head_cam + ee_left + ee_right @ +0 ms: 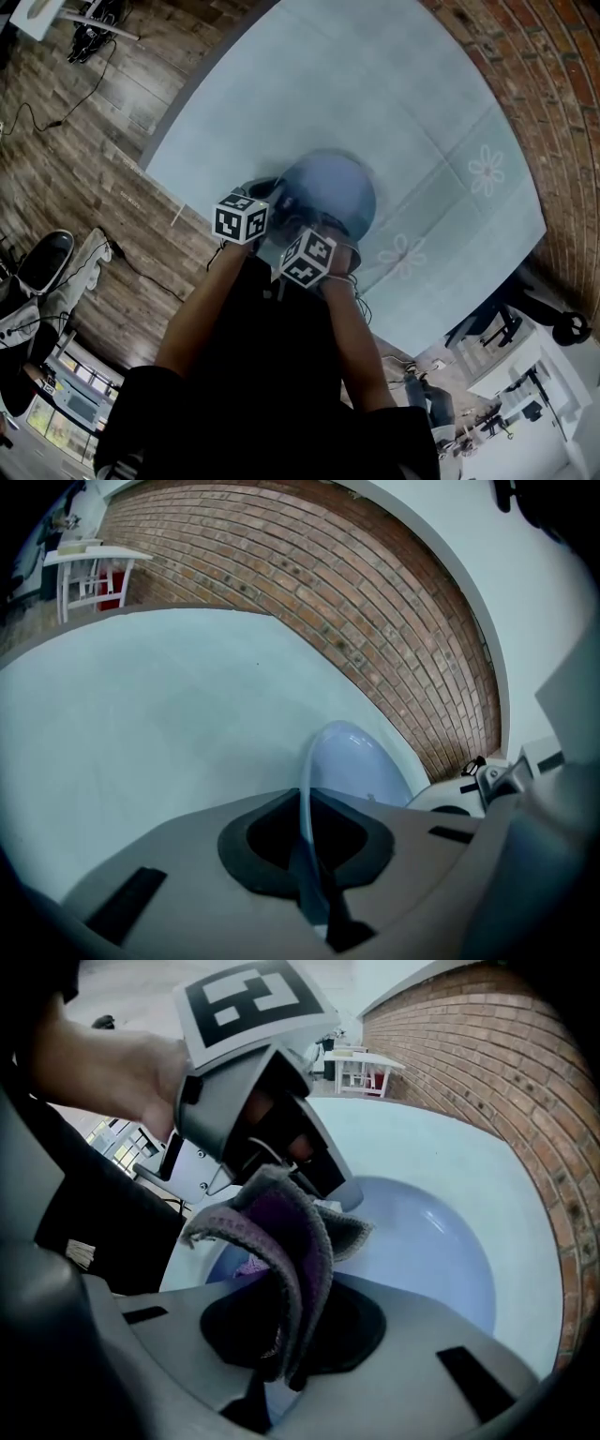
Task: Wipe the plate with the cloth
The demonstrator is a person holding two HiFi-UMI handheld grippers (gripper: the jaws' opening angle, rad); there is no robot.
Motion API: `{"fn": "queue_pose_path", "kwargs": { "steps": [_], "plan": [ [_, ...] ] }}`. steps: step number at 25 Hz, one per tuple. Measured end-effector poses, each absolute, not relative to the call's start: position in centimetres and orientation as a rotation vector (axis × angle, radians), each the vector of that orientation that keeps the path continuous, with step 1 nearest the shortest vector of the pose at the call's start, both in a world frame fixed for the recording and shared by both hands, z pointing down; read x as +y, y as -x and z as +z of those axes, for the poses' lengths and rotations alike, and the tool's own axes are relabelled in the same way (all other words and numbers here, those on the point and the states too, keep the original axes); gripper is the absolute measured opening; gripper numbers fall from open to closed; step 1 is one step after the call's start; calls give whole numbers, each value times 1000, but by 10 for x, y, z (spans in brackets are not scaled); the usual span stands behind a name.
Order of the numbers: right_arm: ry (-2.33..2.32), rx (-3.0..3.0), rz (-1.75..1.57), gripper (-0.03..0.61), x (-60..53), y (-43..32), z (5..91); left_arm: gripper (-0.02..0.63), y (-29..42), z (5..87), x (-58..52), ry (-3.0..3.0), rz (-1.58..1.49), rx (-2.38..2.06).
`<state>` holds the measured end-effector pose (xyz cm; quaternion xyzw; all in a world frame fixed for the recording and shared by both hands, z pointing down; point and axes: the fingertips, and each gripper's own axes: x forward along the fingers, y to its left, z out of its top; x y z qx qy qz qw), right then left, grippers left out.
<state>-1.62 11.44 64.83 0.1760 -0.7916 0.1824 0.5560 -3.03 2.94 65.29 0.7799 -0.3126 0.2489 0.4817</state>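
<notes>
Fingers of the left gripper (307,850) pinch the rim of the pale blue plate (354,766) over the light blue surface (169,724). Only the right gripper view shows the right gripper (281,1340) clamping a grey-purple cloth (292,1241) above the plate's hollow.

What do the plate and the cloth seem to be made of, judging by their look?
The plate: pale blue, smooth and glossy, with soft reflections; its thin rim looks slightly translucent, so probably plastic, possibly glazed ceramic. The cloth: soft textile, grey and purple, with a fuzzy matte surface and a stitched edge.
</notes>
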Motion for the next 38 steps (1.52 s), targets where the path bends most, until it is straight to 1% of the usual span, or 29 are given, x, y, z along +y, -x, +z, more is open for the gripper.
{"fn": "queue_pose_path", "kwargs": {
  "steps": [9, 24, 31, 38],
  "plan": [
    [-448, -1848, 393, 61, 77, 1, 650, 43, 32, 654, 29, -1904, 607, -766],
    [-491, -1852, 347, 61, 46, -2, 649, 43, 38, 654, 29, -1904, 601, -764],
    [-566, -1855, 339, 61, 30, -13, 649, 43, 37, 656, 30, -1906, 604, -765],
    [-671, -1818, 260, 61, 7, -33, 648, 43, 36, 656, 30, -1904, 607, -762]
  ]
}}
